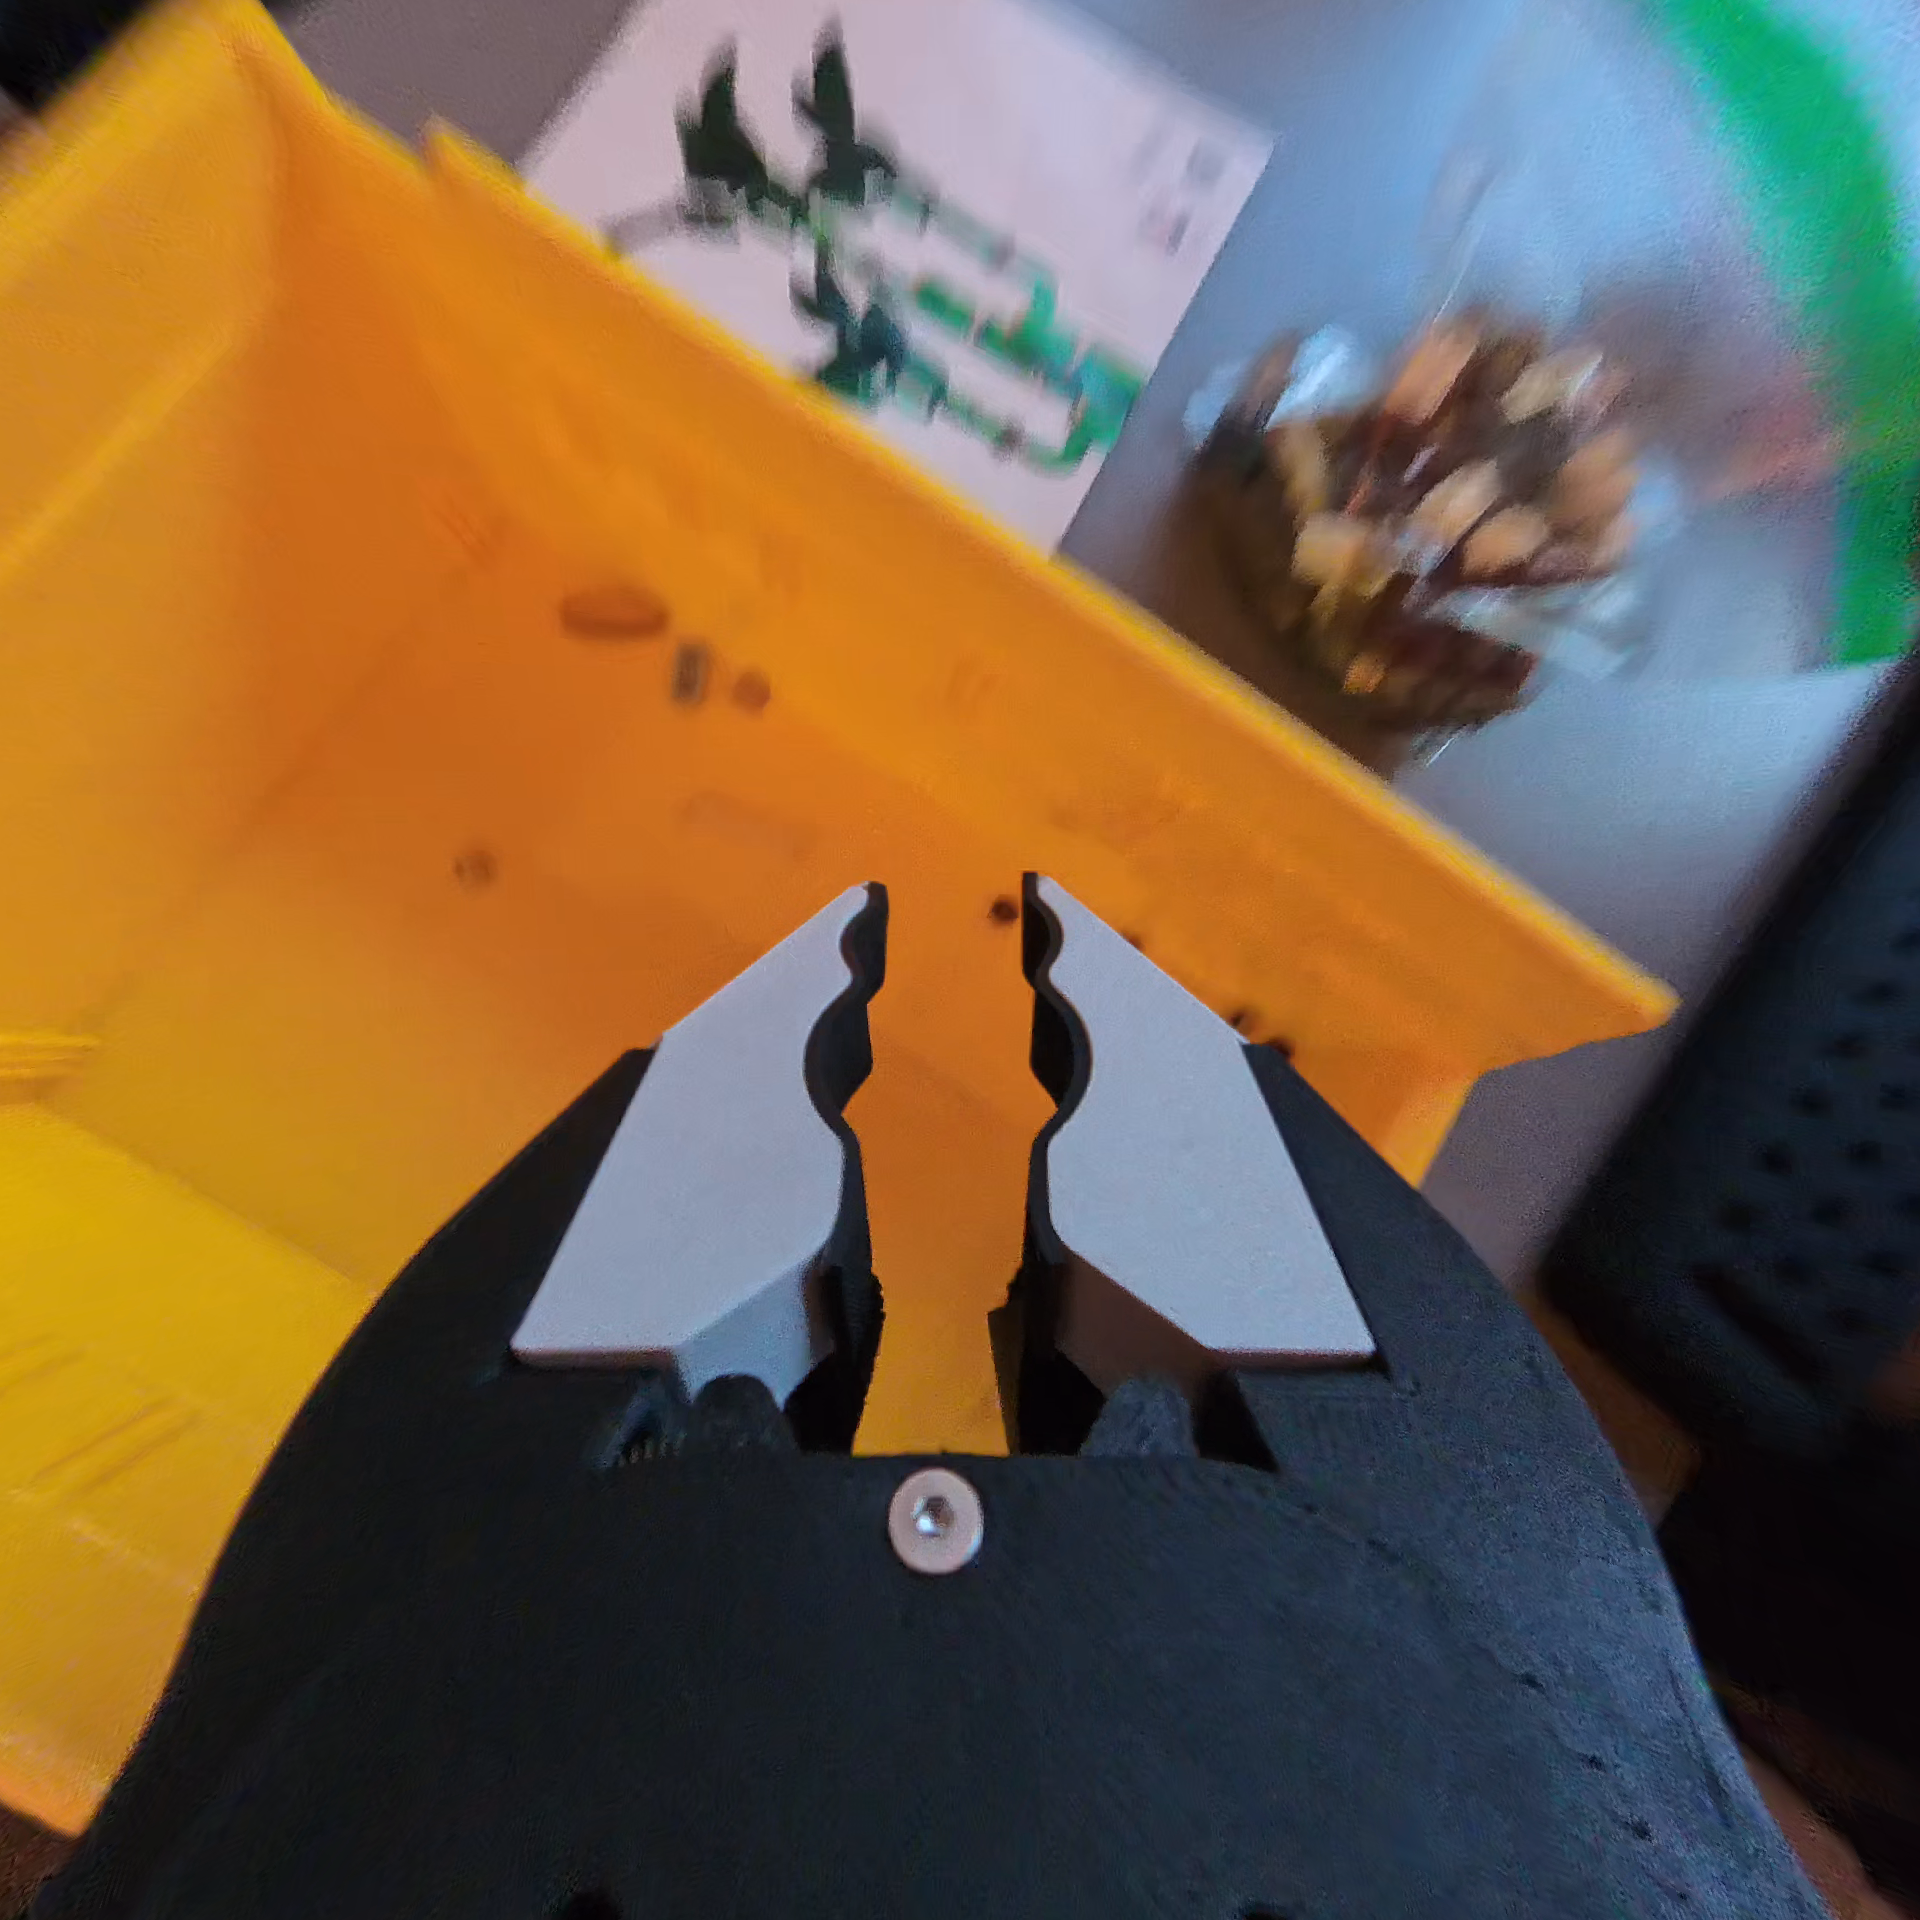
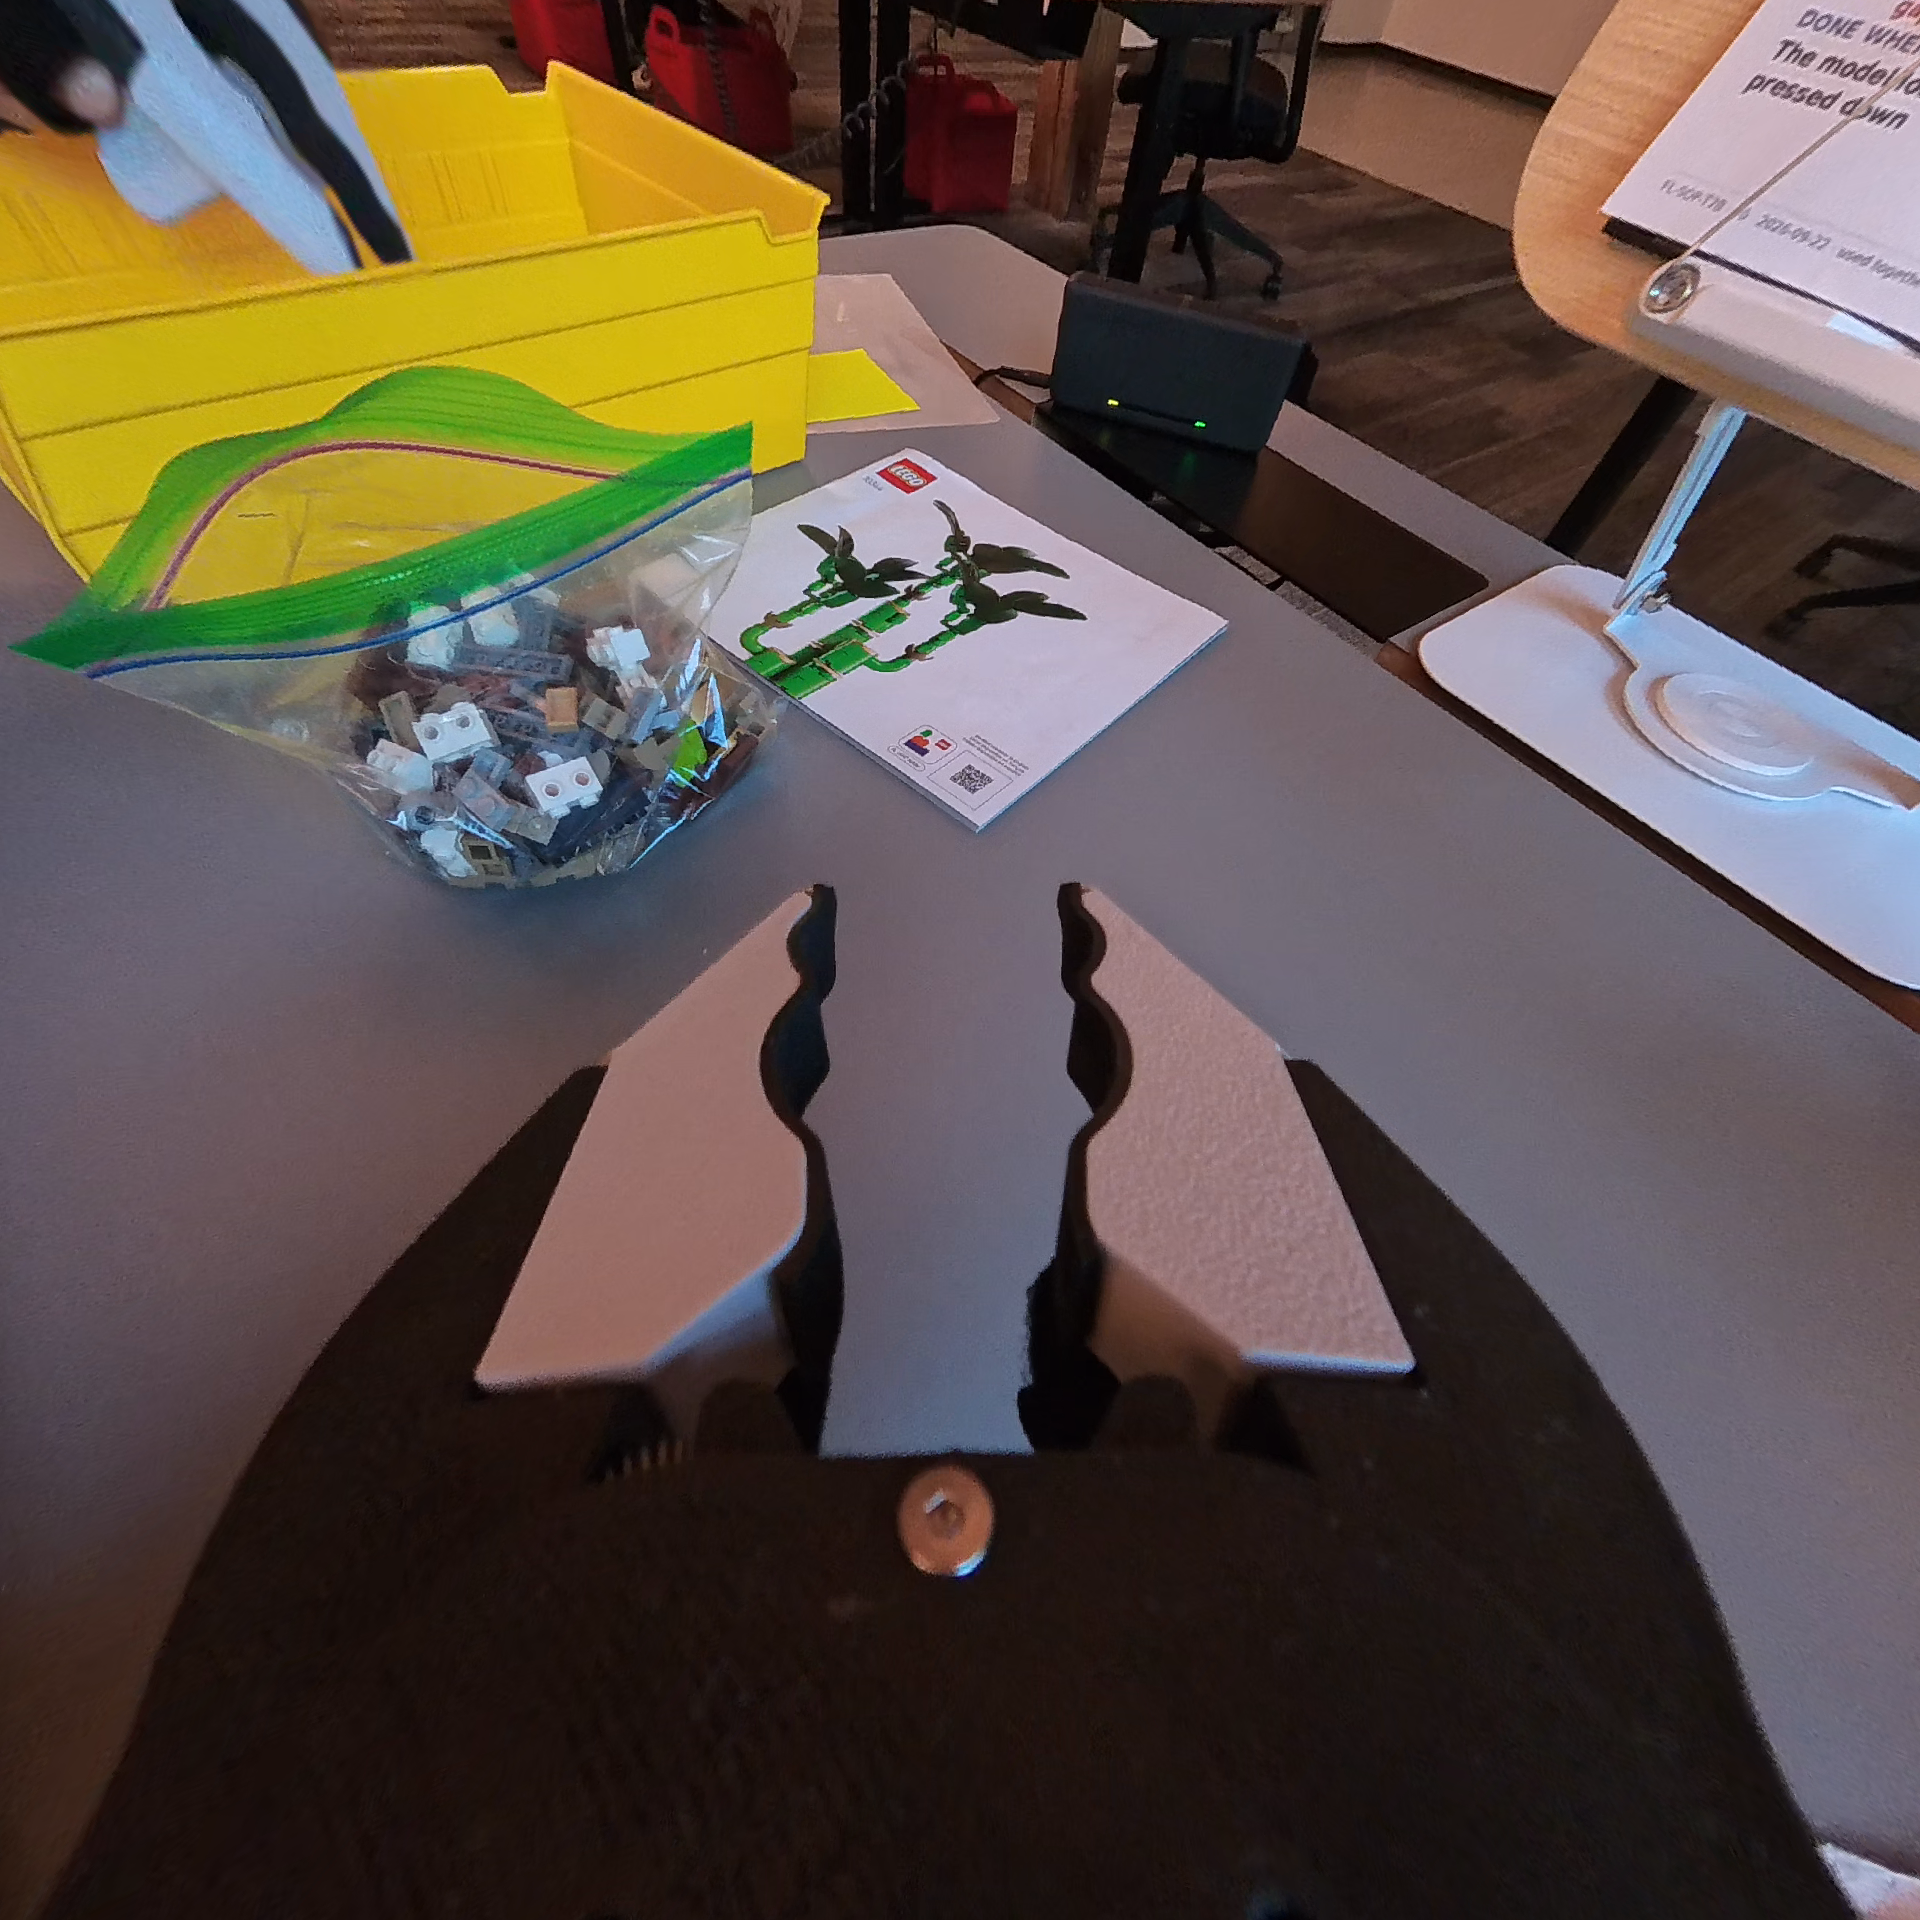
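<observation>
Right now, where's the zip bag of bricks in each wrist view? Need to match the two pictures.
Left wrist view: bag of bricks, upper right, blurred, beyond the yellow bin wall.
Right wrist view: bag of bricks, left of centre on the grey table, in front of the yellow bin.
Shared landmark: the instruction booklet lying beside the bag.

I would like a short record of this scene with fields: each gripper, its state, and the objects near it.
left gripper: open, empty, held over the inside of the yellow plastic bin
bin contents: a few small dark pieces on its floor, blurred
right gripper: open, empty, above the grey table
ahead of right gripper: clear zip bag with green seal, full of small building bricks, standing in front of the bin
beside bag: white instruction booklet with a green plant picture, flat on the table
far edge: black box with green lights
</observation>
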